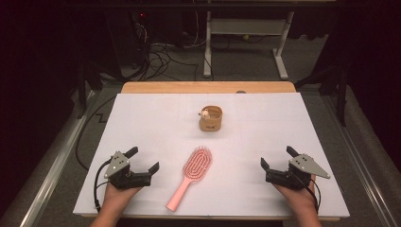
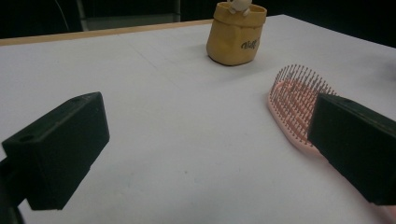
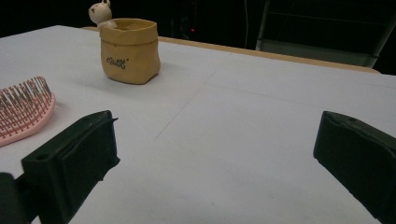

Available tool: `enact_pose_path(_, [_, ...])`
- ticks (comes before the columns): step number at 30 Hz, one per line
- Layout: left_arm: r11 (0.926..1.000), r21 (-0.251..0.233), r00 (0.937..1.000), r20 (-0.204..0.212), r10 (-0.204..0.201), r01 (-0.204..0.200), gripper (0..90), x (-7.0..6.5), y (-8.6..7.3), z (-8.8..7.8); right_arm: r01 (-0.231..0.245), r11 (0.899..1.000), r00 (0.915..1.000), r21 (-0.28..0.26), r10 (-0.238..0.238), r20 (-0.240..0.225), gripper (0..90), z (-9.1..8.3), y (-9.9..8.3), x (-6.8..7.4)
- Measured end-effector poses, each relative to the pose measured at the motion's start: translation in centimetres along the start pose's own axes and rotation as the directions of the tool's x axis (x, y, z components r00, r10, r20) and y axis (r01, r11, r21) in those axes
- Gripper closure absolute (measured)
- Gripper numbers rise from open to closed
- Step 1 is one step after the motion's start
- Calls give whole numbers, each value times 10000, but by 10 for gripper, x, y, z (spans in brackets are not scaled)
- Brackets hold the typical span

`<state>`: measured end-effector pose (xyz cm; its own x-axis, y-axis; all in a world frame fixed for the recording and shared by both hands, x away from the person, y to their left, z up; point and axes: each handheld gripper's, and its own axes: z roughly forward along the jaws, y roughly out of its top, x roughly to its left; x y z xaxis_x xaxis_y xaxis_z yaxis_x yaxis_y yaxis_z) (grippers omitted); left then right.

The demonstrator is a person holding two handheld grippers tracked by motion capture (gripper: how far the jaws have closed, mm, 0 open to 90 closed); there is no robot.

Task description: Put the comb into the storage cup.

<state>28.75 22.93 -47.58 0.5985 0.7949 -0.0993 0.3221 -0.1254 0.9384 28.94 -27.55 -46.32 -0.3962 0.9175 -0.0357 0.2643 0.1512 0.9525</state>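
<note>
Both grippers, left (image 1: 143, 160) and right (image 1: 276, 158), are held wide open and empty near the surface's front corners; the pink hairbrush (image 1: 189, 176) is laid between them, bare sheet on either side, the tan pot (image 1: 211, 118) well behind

Both grippers black, blocky jaws. Left gripper (image 1: 144, 159) and right gripper (image 1: 276, 157): grey three-cornered top plate, black trailing cable.
</note>
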Motion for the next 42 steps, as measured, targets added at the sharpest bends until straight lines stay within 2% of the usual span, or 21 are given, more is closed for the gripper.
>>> enact_pose_path(5, [10000, -49, 10000, 24, -40, 40, 0, 1, 1, 0, 50, 10000, 10000, 83, -50, -2, 2, 1, 0, 1])
enact_pose_path(12, [10000, -6, 9999, 87, -72, 72, 0, -1, 2, 2, -186, 9998, 9998, 83, 186, -28, 2, -1, -1, -2])
enact_pose_path(15, [10000, 23, 9999, 113, 43, -44, 6, -1, 2, 1, -156, 9998, 9999, 103, 156, -19, 2, 0, -1, -3])
enact_pose_path(18, [10000, -2, 9998, 206, -21, 21, 19, -1, 2, 0, -13, 10000, 10000, 48, 13, -32, 2, 0, 1, -3])
enact_pose_path(22, [9997, -93, 9994, 263, -204, 207, 66, 0, 4, 0, -43, 10000, 10000, 62, 43, -8, 2, 0, 0, -3])
enact_pose_path(24, [9998, -79, 9995, 284, -168, 171, 78, 0, 4, 0, -33, 10000, 10000, 67, 33, 1, 2, -1, 0, -3])
enact_pose_path(26, [9999, -70, 9995, 307, -111, 113, 121, -1, 5, 0, -41, 10000, 10000, 69, 41, 17, 2, -2, -1, -3])
enact_pose_path(29, [9999, 136, 9986, 530, 24, -31, 243, -3, 7, 0, -70, 10000, 10000, 21, 70, -7, 2, -4, -1, -4])
enact_pose_path(33, [9994, 316, 9981, 608, 100, -120, 313, -5, 7, 0, -22, 10000, 10000, -77, 22, -71, 2, -4, -1, -2])
enact_pose_path(36, [9983, 587, 9982, 596, -83, 48, 405, -6, 8, 1, -67, 10000, 9999, -35, 66, -87, 2, -3, -1, -1])
enact_pose_path(42, [9966, 829, 9980, 627, -69, 17, 577, -11, 10, 2, -130, 9999, 9999, -14, 130, -112, 2, -2, -2, -2])
